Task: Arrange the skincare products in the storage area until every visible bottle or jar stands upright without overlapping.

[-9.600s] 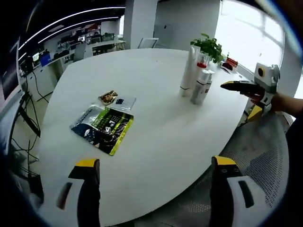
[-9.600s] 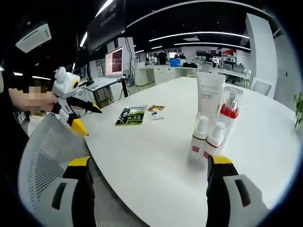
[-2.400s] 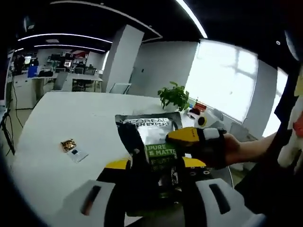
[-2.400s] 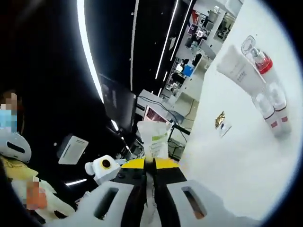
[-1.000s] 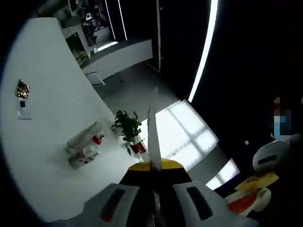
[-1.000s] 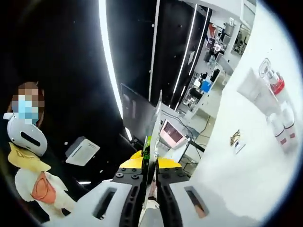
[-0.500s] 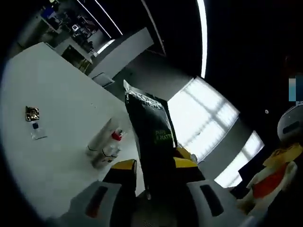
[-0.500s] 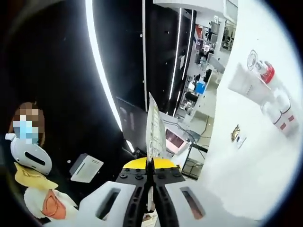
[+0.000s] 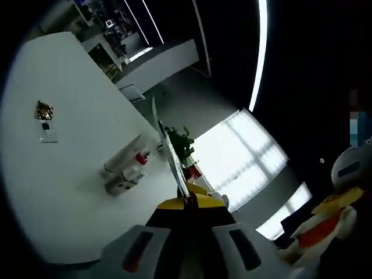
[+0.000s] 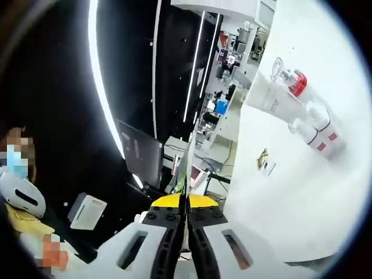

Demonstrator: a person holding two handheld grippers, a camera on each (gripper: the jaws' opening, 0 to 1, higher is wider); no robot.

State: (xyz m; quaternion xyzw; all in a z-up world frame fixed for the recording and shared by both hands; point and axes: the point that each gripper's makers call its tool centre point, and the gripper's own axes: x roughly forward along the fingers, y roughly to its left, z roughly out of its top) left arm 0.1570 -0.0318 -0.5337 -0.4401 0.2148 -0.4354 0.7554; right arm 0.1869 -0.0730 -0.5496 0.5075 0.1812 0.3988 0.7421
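Observation:
A dark sachet pouch with green print is held up off the table and shows edge-on as a thin sliver (image 9: 168,152) in the left gripper view and as a narrow strip (image 10: 189,165) in the right gripper view. My left gripper (image 9: 186,203) is shut on its lower edge. My right gripper (image 10: 187,204) is shut on it too. On the white table (image 9: 52,186) stands a cluster: a white tube (image 10: 270,99), a red-collared pump bottle (image 10: 293,78) and two small white bottles (image 10: 319,131). The cluster (image 9: 125,171) also lies beyond the pouch in the left gripper view.
Two small sachets (image 9: 43,119) lie flat on the table left of the bottles, and they show as small sachets (image 10: 264,161) in the right gripper view. A potted plant (image 9: 177,142) stands behind the bottles. A person (image 9: 325,221) is close at the right.
Since half a second ago the pouch has turned from face-on to edge-on in the left gripper view. Both views have rolled and shifted with the hands; the bottles stay on the table.

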